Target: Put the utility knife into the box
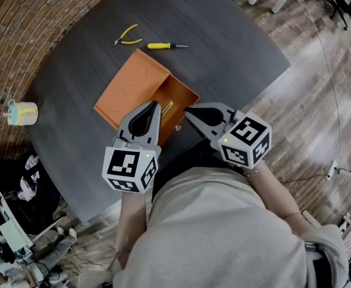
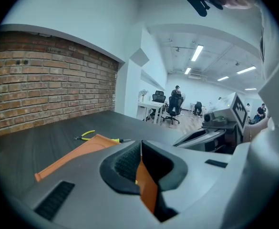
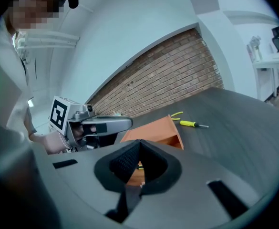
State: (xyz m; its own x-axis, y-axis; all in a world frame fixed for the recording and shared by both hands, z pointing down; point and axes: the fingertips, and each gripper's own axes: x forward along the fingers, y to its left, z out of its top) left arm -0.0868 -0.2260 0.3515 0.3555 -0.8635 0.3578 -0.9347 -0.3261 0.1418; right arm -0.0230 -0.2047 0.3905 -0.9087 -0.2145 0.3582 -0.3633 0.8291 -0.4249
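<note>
Both empty and closed, my left gripper and right gripper hover over the orange box holding the utility knife.

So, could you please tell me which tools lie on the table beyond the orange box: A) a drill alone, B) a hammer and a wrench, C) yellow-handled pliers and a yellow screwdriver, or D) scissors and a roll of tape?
C: the head view shows the yellow-handled pliers and the yellow screwdriver lying close together on the dark table, just past the open orange box.
</note>
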